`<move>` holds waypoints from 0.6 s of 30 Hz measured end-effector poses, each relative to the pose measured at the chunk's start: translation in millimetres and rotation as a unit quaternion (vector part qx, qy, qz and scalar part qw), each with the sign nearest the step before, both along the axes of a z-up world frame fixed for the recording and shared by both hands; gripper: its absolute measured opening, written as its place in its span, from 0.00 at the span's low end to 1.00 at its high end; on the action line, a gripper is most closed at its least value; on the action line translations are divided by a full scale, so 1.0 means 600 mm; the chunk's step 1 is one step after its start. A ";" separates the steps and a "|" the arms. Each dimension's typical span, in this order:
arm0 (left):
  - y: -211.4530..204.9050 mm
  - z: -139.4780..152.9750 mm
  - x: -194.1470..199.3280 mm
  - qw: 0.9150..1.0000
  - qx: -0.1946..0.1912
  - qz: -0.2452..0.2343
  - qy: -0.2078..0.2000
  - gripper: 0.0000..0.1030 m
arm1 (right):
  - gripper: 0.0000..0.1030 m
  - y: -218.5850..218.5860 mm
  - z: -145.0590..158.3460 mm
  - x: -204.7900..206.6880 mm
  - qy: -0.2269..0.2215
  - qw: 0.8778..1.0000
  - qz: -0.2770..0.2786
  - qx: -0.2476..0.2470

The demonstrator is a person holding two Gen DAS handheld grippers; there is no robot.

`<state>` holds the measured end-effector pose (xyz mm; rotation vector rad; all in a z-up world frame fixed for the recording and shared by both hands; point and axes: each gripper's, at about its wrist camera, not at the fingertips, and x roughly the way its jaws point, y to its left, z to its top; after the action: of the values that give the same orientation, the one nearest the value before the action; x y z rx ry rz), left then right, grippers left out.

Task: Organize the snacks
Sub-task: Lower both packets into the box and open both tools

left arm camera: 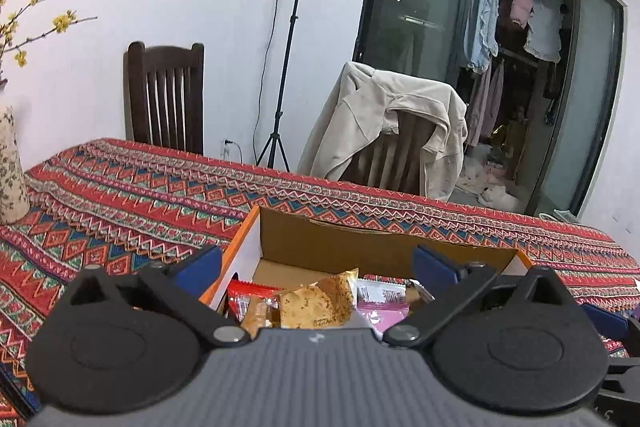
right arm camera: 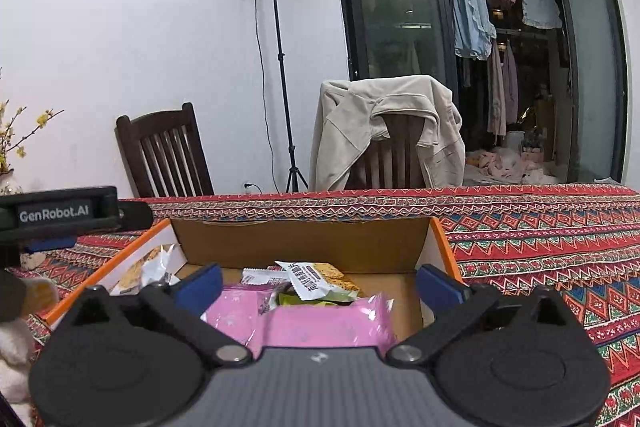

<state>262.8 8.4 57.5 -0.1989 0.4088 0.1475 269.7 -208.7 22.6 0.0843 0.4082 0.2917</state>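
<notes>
A long tabletop (right arm camera: 540,227) carries a red cloth woven with zigzag and diamond bands, and its far edge runs in front of a white wall. Behind that edge stand a dark wooden chair (right arm camera: 168,155), a light stand (right arm camera: 280,67) with its lamp lit, and a second chair draped in a cream jacket (right arm camera: 380,131); further right, dark-framed glass doors (right arm camera: 400,7) give onto hanging clothes. At the left end of the tabletop a pale vase (left arm camera: 10,167) holds branches with yellow blossoms. An open cardboard box (right arm camera: 304,239) with orange outer walls sits on the cloth near the front edge, and the snacks lie inside it: pink packets (right arm camera: 320,323) at the near side, a white-and-green biscuit packet (right arm camera: 320,279) behind them, a brown speckled packet (left arm camera: 316,303) and a red one (left arm camera: 248,297) toward the box's left wall. The left tongs (left arm camera: 316,263) stand wide over the box with nothing gripped, and the right tongs (right arm camera: 318,281) are likewise spread wide above the pink packets, pads clear of them
</notes>
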 end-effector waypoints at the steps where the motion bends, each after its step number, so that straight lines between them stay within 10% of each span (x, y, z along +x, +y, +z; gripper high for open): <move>1: 0.001 -0.001 0.001 1.000 -0.001 0.000 0.001 1.00 | 1.00 0.000 -0.001 0.000 0.001 1.000 -0.001 -0.001; 18: 0.008 0.051 -0.081 1.000 -0.001 -0.019 0.001 1.00 | 1.00 -0.014 0.058 -0.089 -0.017 1.000 -0.008 -0.018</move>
<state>214.2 13.1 88.2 -0.1927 0.4135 0.1106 216.1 -217.4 57.3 0.0470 0.3784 0.2702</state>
